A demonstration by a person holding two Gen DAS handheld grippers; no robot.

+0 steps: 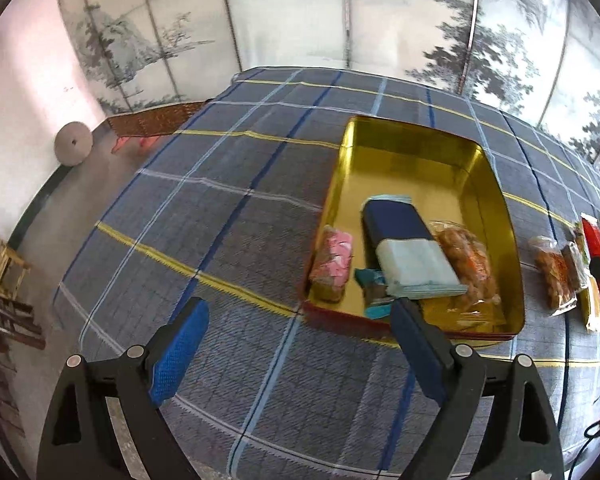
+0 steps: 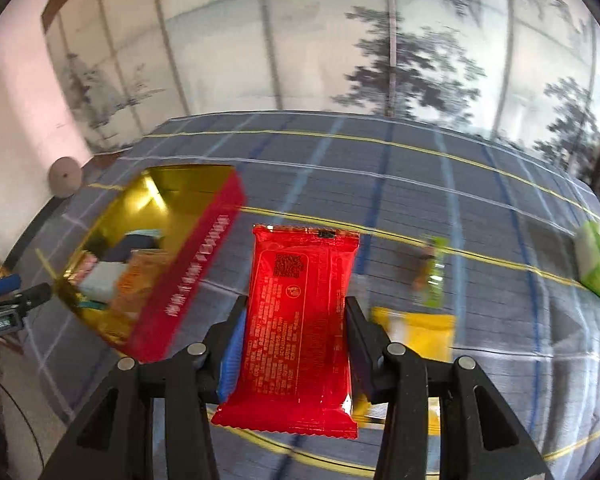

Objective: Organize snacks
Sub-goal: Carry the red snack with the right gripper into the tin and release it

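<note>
A gold tin [image 1: 496, 200] with a red outer wall [image 2: 188, 280] lies on the plaid cloth. It holds a pink packet [image 1: 332, 264], a navy and pale blue box [image 1: 408, 252], a teal packet [image 1: 374, 280] and an orange snack bag [image 1: 468, 264]. My left gripper [image 1: 300, 308] stands open over the cloth at the tin's near left corner, with nothing between its fingers. My right gripper [image 2: 296, 300] is shut on a red packet [image 2: 300, 320], held above the cloth to the right of the tin.
Right of the tin lie another orange snack bag [image 1: 552, 276], a yellow packet [image 2: 424, 332], a slim green packet [image 2: 434, 276] and a green bag [image 2: 598, 264]. A painted folding screen [image 1: 300, 12] stands behind the table. A wooden chair [image 1: 8, 272] is at the left.
</note>
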